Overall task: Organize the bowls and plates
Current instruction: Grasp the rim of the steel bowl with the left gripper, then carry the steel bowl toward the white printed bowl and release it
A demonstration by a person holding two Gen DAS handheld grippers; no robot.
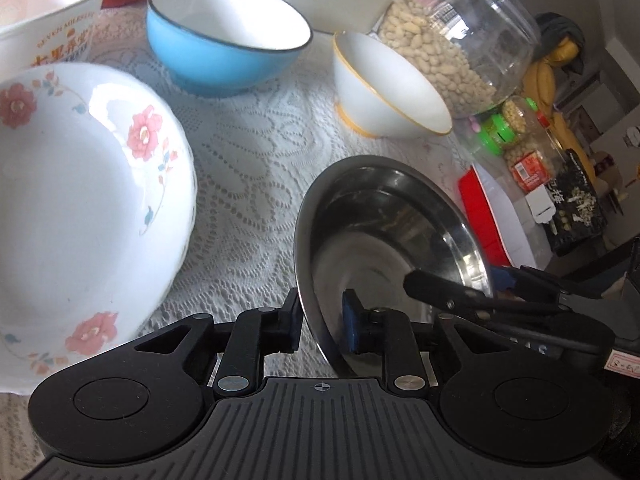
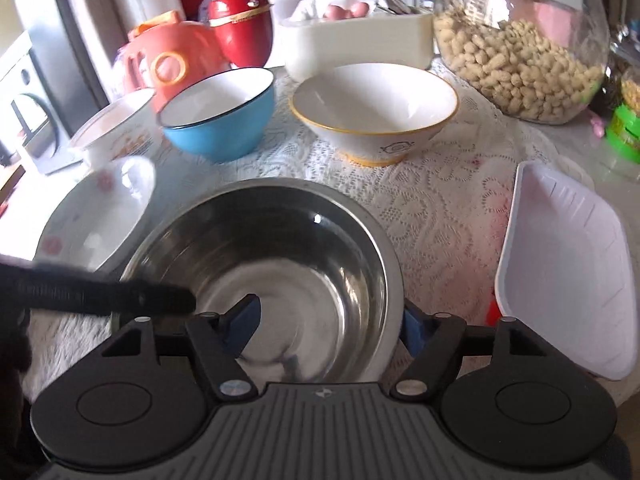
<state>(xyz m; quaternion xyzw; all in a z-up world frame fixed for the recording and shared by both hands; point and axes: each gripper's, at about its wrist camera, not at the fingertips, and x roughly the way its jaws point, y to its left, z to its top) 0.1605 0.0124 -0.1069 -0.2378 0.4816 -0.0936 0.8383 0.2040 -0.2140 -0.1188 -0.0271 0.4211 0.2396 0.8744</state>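
A steel bowl [image 1: 384, 232] [image 2: 280, 256] is in front of both grippers on the lace cloth. My left gripper [image 1: 322, 326] straddles its left rim, jaws apart, one finger inside and one outside. My right gripper [image 2: 334, 326] straddles its right rim, jaws apart. A floral white plate [image 1: 76, 200] [image 2: 92, 216] lies to the left. A blue bowl [image 1: 228, 36] [image 2: 224, 116], a white bowl with a yellow rim [image 1: 384, 84] [image 2: 372, 112] and a printed white bowl [image 1: 44, 12] [image 2: 116, 132] stand behind.
A glass jar of peanuts [image 1: 460, 32] [image 2: 520, 40] stands at the back right. A white tray [image 2: 560, 268] lies right of the steel bowl. A white tub [image 2: 356, 40], orange and red containers [image 2: 180, 56] and small jars [image 1: 520, 136] line the back.
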